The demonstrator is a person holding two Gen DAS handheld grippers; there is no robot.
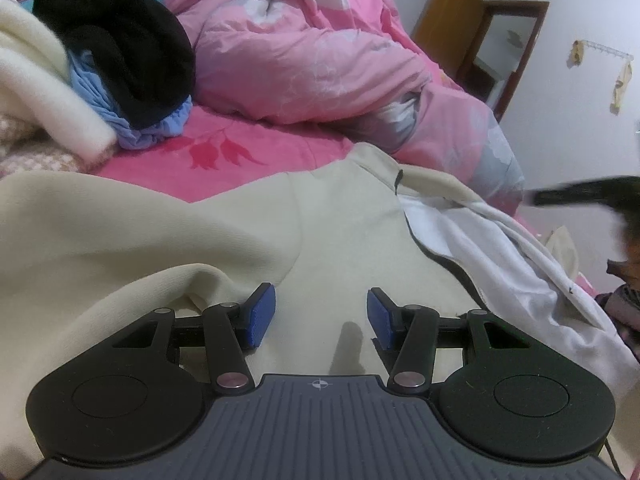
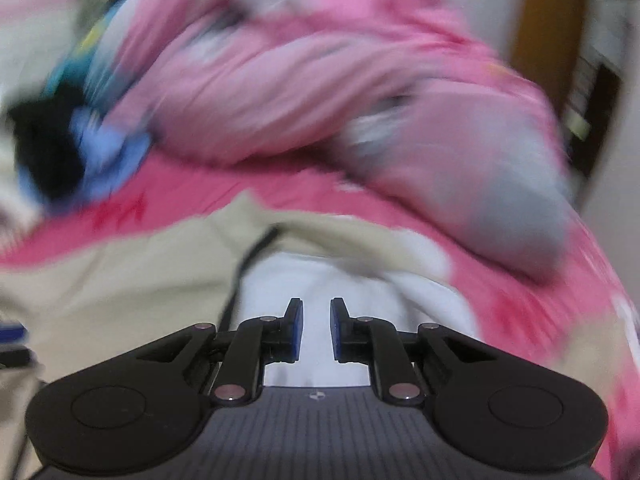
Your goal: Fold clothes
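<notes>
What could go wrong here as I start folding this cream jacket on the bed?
The left gripper is open over the cream jacket near a raised fold, so it may pinch several layers. The white lining lies exposed, so a fold now could trap it unevenly. The right gripper view is motion-blurred; a fast approach could snag the dark zipper edge.

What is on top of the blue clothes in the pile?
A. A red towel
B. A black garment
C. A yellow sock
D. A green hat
B: in the left wrist view, a black garment lies on the blue clothes.
</notes>
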